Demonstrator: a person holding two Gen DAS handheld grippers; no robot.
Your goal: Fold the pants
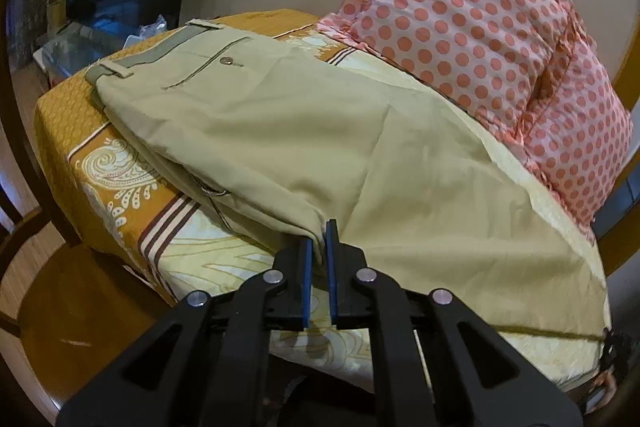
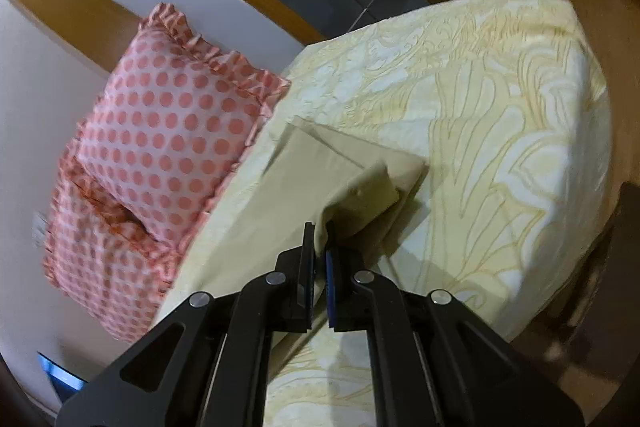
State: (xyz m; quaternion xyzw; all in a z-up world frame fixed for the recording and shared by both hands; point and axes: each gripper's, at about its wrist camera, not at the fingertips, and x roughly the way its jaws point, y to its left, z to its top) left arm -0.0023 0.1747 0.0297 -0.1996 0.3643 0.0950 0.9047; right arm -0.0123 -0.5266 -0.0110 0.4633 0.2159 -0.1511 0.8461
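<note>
Khaki pants (image 1: 280, 131) lie across the bed, waistband and buttoned back pocket at the far left in the left wrist view. My left gripper (image 1: 320, 239) is shut on a pinch of the pants' near edge, in the crotch area. In the right wrist view the leg end of the pants (image 2: 320, 167) lies on the bedsheet with the hems folded at an angle. My right gripper (image 2: 319, 243) is shut on the fabric near the hems and lifts it slightly.
Two pink polka-dot pillows (image 1: 480, 39) lean against the wall behind the pants; they also show in the right wrist view (image 2: 168, 131). The yellow patterned bedsheet (image 2: 500, 107) covers the bed. A wooden chair (image 1: 60, 287) stands at the bed's left edge.
</note>
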